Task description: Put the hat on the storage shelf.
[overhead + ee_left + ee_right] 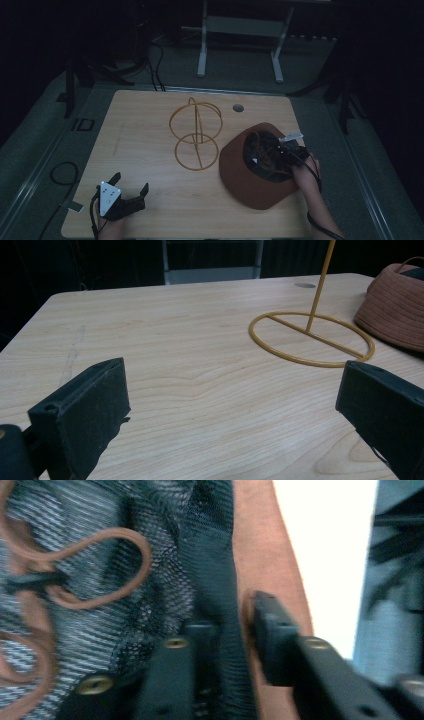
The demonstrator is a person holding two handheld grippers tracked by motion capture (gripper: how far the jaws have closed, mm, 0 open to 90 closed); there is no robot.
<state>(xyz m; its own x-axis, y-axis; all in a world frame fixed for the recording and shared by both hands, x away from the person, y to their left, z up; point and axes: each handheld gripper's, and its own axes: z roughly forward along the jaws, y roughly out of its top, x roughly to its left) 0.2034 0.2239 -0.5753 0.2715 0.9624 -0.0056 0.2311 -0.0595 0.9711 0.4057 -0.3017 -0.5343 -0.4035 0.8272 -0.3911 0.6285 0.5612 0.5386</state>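
Observation:
A brown brimmed hat [250,186] lies upside down at the table's right, its black mesh lining [125,605] and brown cord [90,545] facing up. My right gripper [274,152] reaches into the crown from the right. In the right gripper view it [231,625] is shut on the hat's edge, one jaw inside on the black band and the other outside on the brown cloth. A gold wire hat stand [196,132] stands mid-table, left of the hat. My left gripper [131,181] rests at the front left, open, with bare wood between its jaws [232,385]. The stand's pole [320,287] and the hat [395,305] lie ahead of it to the right.
The wooden table [140,130] has a round cable hole [238,107] near its far edge. A white frame [240,45] stands on the floor behind the table. A black cable [62,172] loops on the floor at the left. The surroundings are dark.

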